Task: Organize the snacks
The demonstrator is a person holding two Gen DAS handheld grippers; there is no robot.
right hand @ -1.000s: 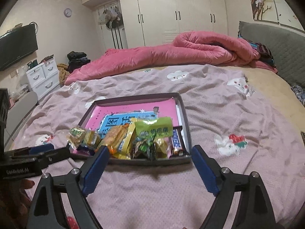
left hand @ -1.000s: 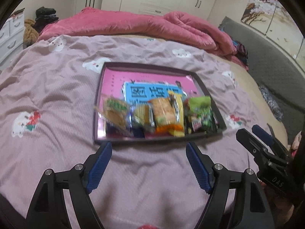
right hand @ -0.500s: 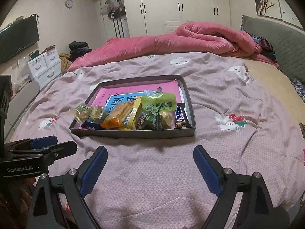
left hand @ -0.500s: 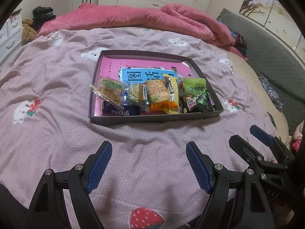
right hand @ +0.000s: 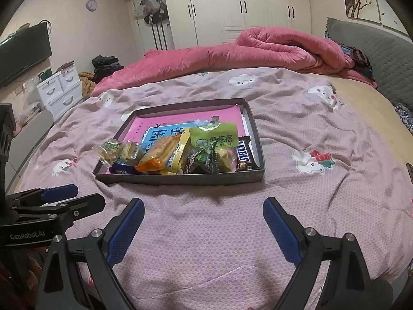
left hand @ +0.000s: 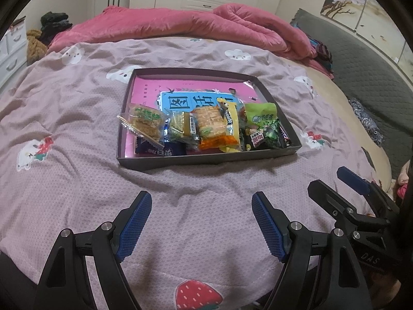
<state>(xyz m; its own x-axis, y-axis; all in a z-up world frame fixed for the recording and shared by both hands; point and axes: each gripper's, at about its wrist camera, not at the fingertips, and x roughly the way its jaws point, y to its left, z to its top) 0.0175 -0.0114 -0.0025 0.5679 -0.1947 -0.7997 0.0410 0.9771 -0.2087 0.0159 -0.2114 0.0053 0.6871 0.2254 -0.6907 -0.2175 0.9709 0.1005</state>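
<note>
A dark shallow tray lies on the bed with a pink and blue book inside. Several snack packs sit in a row along its near edge: a clear cracker pack, an orange pack, a green pack and a Snickers bar. My left gripper is open and empty, hovering above the bedsheet well short of the tray. My right gripper is open and empty, also short of the tray. Each gripper shows in the other's view.
A pink-purple cartoon bedsheet covers the bed. A rolled pink quilt lies at the far side. A grey headboard stands right, white drawers and a television left, wardrobes behind.
Both grippers have pulled back from the tray and risen, so the tray now looks farther away. The snacks have not moved. Both grippers stayed open.
</note>
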